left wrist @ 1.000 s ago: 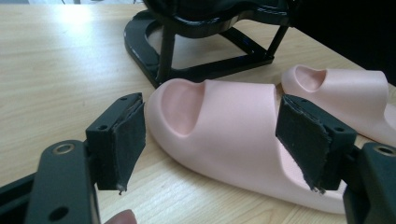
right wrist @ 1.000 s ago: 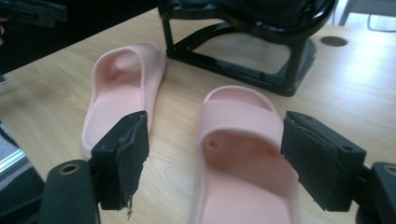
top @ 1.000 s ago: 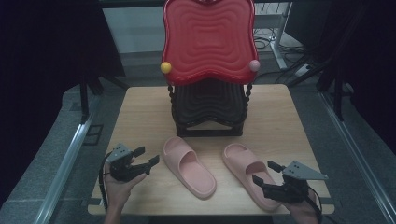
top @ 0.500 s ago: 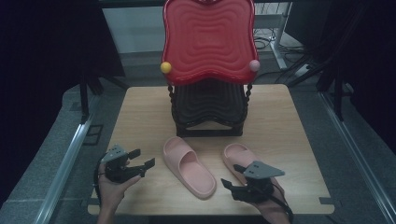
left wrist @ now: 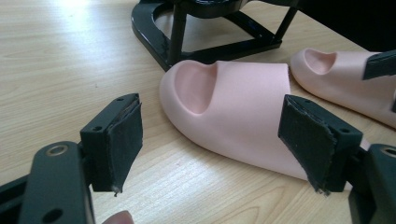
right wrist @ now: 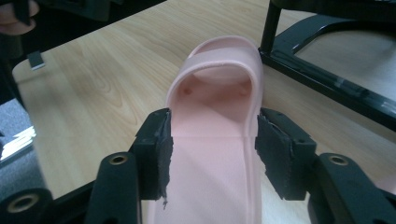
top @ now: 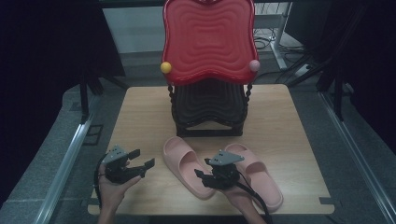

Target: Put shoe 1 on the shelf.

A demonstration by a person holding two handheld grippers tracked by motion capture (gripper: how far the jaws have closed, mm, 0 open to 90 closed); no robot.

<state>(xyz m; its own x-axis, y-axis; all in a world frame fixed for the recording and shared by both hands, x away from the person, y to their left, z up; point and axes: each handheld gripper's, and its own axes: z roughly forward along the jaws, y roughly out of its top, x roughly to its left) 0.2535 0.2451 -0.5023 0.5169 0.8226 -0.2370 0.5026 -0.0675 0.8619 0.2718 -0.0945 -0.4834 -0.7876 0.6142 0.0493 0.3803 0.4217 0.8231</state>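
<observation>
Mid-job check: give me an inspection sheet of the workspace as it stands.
Surface: wooden table, bare at the left.
Job's things: two pink slippers side by side, left slipper, right slipper.
Clutter: red-and-black chair standing at the back.
Grippers: left hand-held gripper open, beside the left slipper; right hand-held gripper has just been closing, jaws astride the left slipper's sides.
Cables: one trails from the right gripper.
Surroundings: dark curtains, grey floor.

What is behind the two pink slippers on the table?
A black rack stands behind the slippers, with a red tray tilted upright on top. The tray hides whatever lies behind it.
</observation>
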